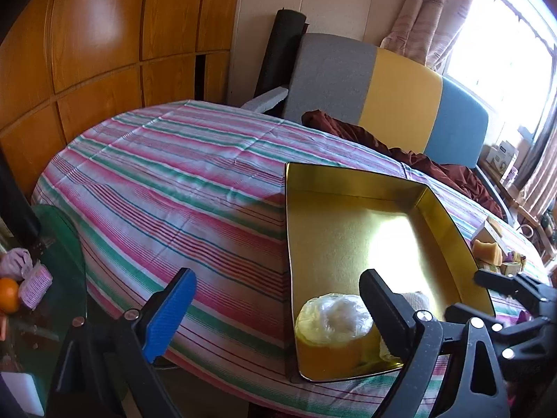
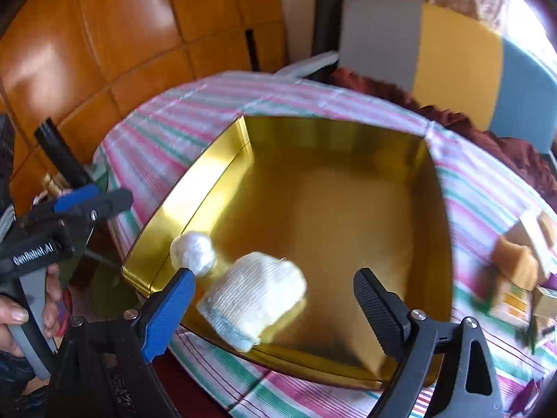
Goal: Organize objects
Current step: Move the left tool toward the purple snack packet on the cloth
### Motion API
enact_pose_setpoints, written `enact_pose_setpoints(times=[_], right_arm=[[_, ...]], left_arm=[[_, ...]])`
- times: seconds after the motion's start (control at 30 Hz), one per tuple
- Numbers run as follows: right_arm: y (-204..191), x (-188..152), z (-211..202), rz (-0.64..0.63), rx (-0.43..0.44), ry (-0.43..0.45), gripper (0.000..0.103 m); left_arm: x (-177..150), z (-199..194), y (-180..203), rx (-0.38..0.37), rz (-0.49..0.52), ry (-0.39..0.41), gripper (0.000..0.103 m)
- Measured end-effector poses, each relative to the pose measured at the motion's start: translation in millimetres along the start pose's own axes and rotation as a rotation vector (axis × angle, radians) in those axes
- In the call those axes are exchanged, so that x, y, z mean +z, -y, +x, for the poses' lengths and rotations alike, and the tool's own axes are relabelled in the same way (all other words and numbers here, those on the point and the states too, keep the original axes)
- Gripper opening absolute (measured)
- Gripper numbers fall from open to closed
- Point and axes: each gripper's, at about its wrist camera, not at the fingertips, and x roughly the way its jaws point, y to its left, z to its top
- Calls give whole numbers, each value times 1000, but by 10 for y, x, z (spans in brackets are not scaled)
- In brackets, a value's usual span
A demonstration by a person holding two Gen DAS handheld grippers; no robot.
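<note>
A gold metal tin [image 2: 334, 216] lies open on the striped tablecloth; it also shows in the left wrist view [image 1: 351, 223]. Inside lie a white plastic-wrapped ball [image 2: 193, 252], also in the left wrist view [image 1: 334, 318], and a white knitted cloth [image 2: 256, 294]. My right gripper [image 2: 275, 301] is open and empty, just above the cloth at the tin's near edge. My left gripper [image 1: 278, 303] is open and empty over the tin's near left corner; it also shows in the right wrist view [image 2: 90, 202], left of the tin.
Several yellow and tan blocks and small boxes [image 2: 522, 261] lie on the cloth right of the tin, also in the left wrist view [image 1: 494, 247]. A green glass side table [image 1: 55, 278] with an orange [image 1: 8, 294] stands left. A colourful sofa [image 1: 400, 101] stands behind.
</note>
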Motion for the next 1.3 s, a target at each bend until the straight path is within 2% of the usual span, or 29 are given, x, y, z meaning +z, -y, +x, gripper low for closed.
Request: enact_pose_setpoints(times=[0.23, 0.47, 0.73, 1.03, 1.17, 1.3], right_arm=[[364, -29, -396, 112, -75, 73, 94], [876, -184, -736, 227, -159, 98, 94], [1654, -454, -1144, 411, -292, 127, 94], [2627, -929, -1778, 693, -471, 201, 94], [3079, -1228, -2066, 886, -480, 261, 94], [3403, -1545, -2178, 1040, -481, 301, 94]], left_arm=[[42, -137, 232, -20, 67, 39, 100], [38, -136, 512, -59, 134, 26, 100], [0, -90, 855, -111, 212, -1, 100], [2, -27, 1253, -184, 295, -20, 100], [20, -4, 1453, -224, 328, -27, 100], [33, -4, 1673, -262, 368, -32, 100]])
